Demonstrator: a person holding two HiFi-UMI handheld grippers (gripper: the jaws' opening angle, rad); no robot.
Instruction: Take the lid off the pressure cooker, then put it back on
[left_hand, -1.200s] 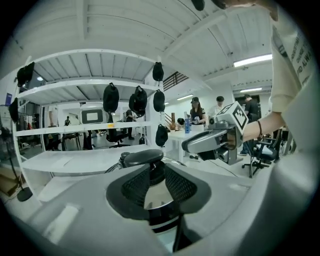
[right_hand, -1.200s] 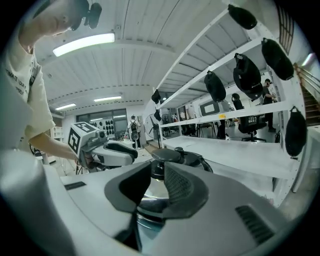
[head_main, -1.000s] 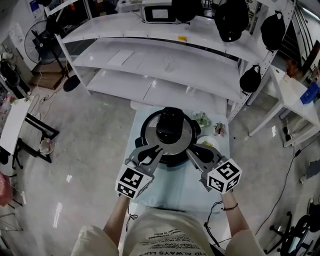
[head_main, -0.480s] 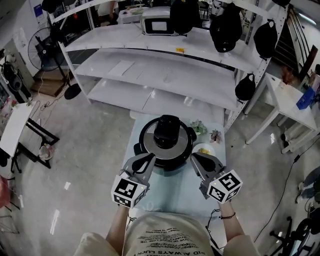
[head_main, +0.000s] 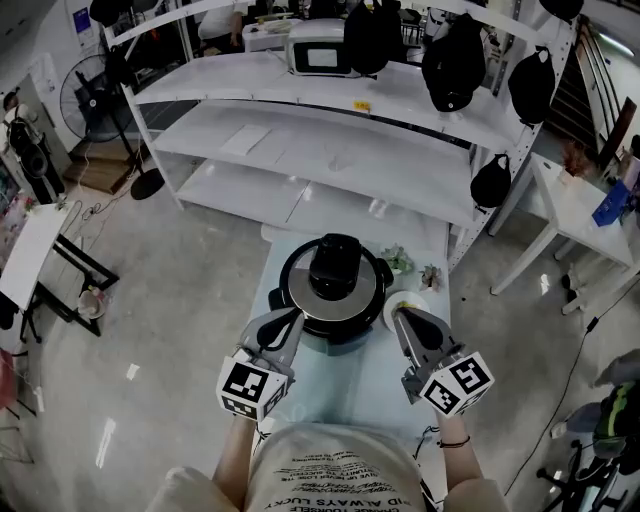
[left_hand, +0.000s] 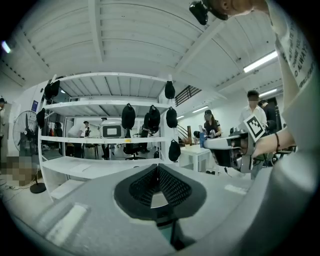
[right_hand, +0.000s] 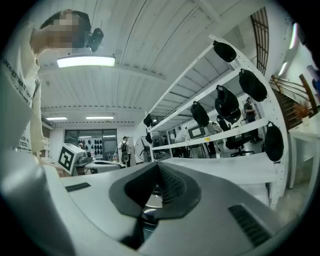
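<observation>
The pressure cooker (head_main: 296, 297) stands at the far half of a small table, seen in the head view. Its steel lid (head_main: 364, 287) with a big black knob (head_main: 335, 264) sits on the pot. My left gripper (head_main: 291, 317) hovers just in front of the cooker's left side, shut, with nothing in it. My right gripper (head_main: 400, 315) is off the cooker's right front, likewise shut and empty. In the left gripper view the pads (left_hand: 167, 186) meet and point over the room, with the right gripper (left_hand: 234, 150) off to the side. The right gripper view shows its pads (right_hand: 170, 184) pressed together.
The pale table (head_main: 346, 378) is narrow, with floor on both sides. A white bowl (head_main: 402, 299) and two small plants (head_main: 400, 263) sit to the right of the cooker. A white shelf rack (head_main: 330, 150) with hanging black bags stands behind. A fan (head_main: 84, 92) is far left.
Both grippers have drawn back from the cooker toward the person and risen a little. Their jaws, slightly apart a second ago, have come together. The lid stays on the pot.
</observation>
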